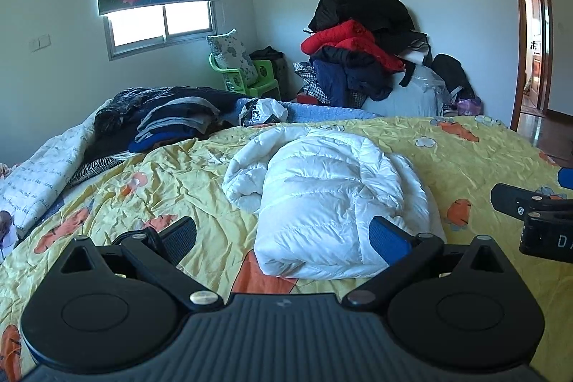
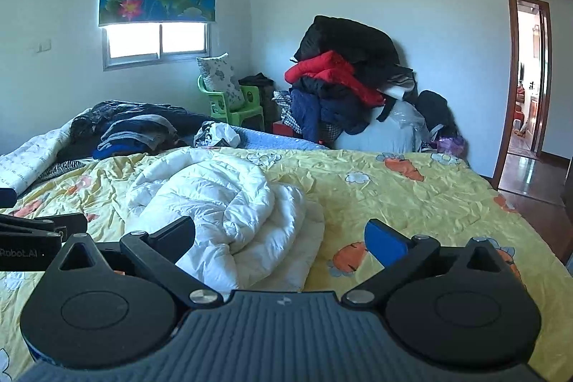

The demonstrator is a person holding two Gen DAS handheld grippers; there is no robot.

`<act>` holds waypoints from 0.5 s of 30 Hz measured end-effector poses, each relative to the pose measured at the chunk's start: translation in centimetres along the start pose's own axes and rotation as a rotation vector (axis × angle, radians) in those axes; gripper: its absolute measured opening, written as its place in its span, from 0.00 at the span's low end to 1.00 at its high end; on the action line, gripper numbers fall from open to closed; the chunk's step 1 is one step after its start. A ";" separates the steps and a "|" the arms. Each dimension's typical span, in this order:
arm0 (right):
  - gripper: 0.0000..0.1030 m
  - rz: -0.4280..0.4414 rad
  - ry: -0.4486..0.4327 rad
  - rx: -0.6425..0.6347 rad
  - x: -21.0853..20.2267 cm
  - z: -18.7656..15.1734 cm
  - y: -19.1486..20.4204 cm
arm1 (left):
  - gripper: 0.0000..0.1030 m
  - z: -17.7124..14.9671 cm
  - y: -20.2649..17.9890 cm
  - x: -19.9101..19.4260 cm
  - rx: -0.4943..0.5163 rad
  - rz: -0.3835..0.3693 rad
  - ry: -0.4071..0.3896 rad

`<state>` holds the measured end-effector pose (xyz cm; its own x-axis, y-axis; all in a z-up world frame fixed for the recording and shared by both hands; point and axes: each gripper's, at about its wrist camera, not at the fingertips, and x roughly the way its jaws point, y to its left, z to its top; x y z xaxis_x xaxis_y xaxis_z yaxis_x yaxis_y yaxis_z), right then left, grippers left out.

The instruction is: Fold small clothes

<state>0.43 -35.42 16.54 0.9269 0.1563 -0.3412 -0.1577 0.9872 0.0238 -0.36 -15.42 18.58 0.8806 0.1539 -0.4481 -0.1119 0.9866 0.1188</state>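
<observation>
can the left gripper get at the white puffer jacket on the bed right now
Probably yes. The left gripper is open and empty, with the white puffer jacket lying directly ahead on the yellow quilt; nothing sits between them.

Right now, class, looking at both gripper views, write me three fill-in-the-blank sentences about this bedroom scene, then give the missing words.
1. The puffy jacket on the bed is ____ in colour.
2. The bedspread is printed with flowers and orange ____.
3. Both the left gripper and the right gripper have jaws that are ____.

Missing words: white; carrots; open
</observation>
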 end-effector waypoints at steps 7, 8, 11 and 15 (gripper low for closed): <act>0.99 0.002 0.010 0.000 0.1 -0.1 0.2 | 1.00 -0.1 0.6 -0.1 -0.012 0.002 0.004; 0.99 0.002 0.010 -0.002 0.1 -0.1 0.2 | 1.00 -0.2 0.6 -0.1 -0.014 -0.002 0.006; 0.99 0.004 0.012 0.000 0.0 -0.2 0.2 | 1.00 -0.2 0.6 0.0 -0.013 -0.004 0.008; 0.99 0.000 0.005 -0.003 -0.1 -0.2 0.2 | 1.00 -0.2 0.5 -0.1 -0.009 -0.008 0.007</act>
<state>0.27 -35.23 16.42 0.9253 0.1561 -0.3457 -0.1588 0.9871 0.0209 -0.56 -14.88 18.51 0.8783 0.1459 -0.4552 -0.1087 0.9883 0.1070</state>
